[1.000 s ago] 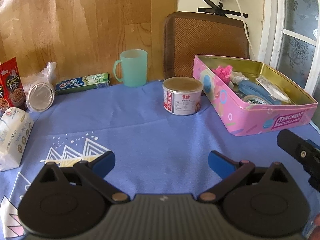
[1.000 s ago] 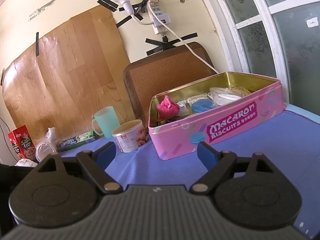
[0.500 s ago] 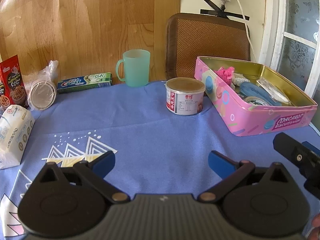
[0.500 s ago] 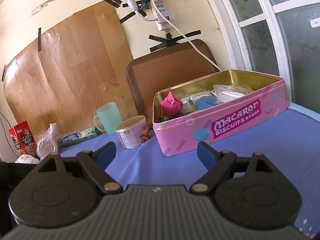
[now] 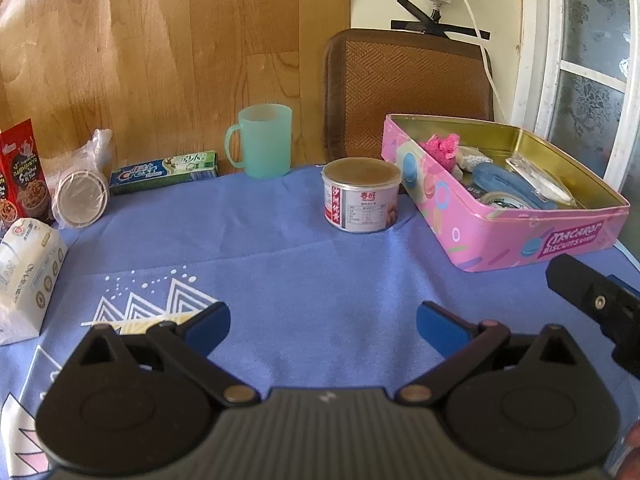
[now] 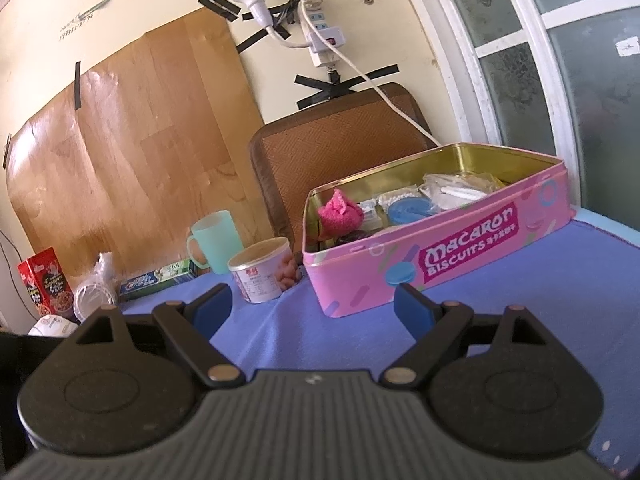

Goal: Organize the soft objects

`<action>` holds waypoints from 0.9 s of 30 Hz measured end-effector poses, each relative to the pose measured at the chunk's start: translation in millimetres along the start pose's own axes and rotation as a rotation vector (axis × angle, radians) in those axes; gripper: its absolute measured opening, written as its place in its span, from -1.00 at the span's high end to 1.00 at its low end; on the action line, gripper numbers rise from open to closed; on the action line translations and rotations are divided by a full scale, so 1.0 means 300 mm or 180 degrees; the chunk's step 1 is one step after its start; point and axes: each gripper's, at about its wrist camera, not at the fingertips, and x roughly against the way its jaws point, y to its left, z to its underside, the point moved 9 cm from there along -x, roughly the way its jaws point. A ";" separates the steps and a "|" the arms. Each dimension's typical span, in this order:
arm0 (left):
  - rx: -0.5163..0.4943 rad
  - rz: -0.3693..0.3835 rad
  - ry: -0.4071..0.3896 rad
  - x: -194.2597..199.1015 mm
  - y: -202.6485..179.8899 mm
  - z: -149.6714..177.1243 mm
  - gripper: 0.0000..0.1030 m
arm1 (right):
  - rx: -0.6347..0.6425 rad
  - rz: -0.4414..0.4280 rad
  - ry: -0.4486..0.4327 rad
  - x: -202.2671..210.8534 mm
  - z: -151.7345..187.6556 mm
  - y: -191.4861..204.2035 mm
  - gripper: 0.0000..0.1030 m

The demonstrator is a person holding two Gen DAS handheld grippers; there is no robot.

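Note:
A pink Macaron Biscuits tin (image 5: 568,240) (image 6: 452,256) sits open at the right of the blue cloth. Inside lie a pink fluffy soft thing (image 5: 440,146) (image 6: 340,214), a blue soft thing (image 5: 504,180) (image 6: 408,212) and clear packets. My left gripper (image 5: 322,320) stands open over bare cloth, well short of the tin, nothing between its fingers. My right gripper (image 6: 312,306) is open too, low before the tin's front wall. Part of the right gripper (image 5: 592,300) shows at the left wrist view's right edge.
A tissue pack (image 5: 24,268) lies at the far left. A food can (image 5: 360,196) (image 6: 266,270), a green mug (image 5: 264,140) (image 6: 216,242), a toothpaste box (image 5: 164,172), bagged lids (image 5: 80,196) and a red snack box (image 5: 20,172) stand along the back. A chair back (image 5: 404,88) rises behind.
Both grippers have drifted slightly left and tilted a little; the tin and can sit a bit further right in each view. Both stay open and empty.

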 end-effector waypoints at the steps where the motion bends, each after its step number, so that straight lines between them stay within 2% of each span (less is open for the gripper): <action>1: 0.0000 0.0001 0.0000 0.002 -0.001 0.001 -1.00 | -0.0001 -0.0004 0.0001 0.000 0.001 0.000 -0.75; 16: -0.0182 -0.0176 -0.0269 0.054 -0.010 -0.027 -1.00 | -0.0014 0.0027 -0.0009 0.005 0.004 -0.007 -0.75; 27: -0.0089 -0.0147 -0.0261 0.053 0.030 -0.034 -1.00 | 0.0044 0.0013 -0.0006 0.003 -0.005 0.006 -0.75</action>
